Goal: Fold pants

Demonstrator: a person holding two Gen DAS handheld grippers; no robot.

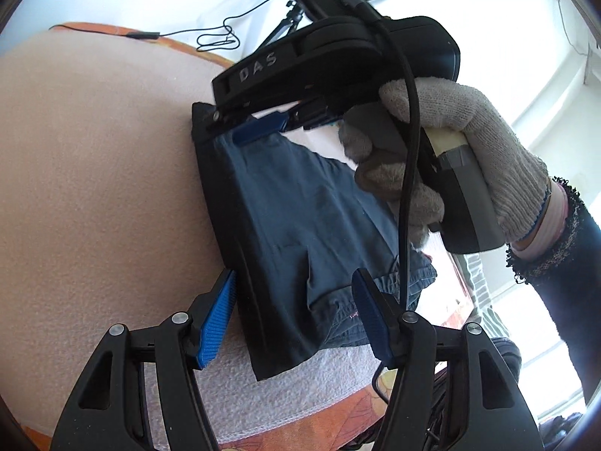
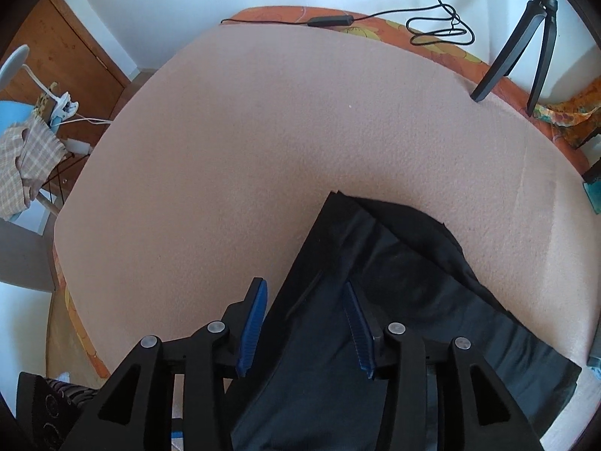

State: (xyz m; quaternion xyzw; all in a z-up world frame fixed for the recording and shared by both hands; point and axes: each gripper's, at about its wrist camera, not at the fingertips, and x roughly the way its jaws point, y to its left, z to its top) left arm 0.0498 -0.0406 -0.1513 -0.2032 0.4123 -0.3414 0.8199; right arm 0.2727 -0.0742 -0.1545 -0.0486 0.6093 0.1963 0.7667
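Dark navy pants point(image 1: 293, 206) lie folded into a long strip on the pink blanket point(image 1: 94, 188). My left gripper point(image 1: 293, 304) is open at the strip's near end, one blue pad just off its left edge and the other over the fabric by the waistband. At the far end a gloved hand point(image 1: 469, 143) holds my right gripper point(image 1: 270, 126), which points steeply down at the pants. In the right wrist view the right gripper point(image 2: 306, 327) is open: its left pad stands beside the edge of the pants point(image 2: 375, 263) and its right pad over the cloth, with fabric lying below the gap.
A white towel point(image 1: 300, 383) lies under the pants' near end. An orange floral cloth point(image 2: 432, 43) edges the table. A black tripod point(image 2: 526, 37) and a looped cable point(image 2: 439, 26) sit at the far edge. A chair with a checked cloth point(image 2: 26, 158) stands off the left side.
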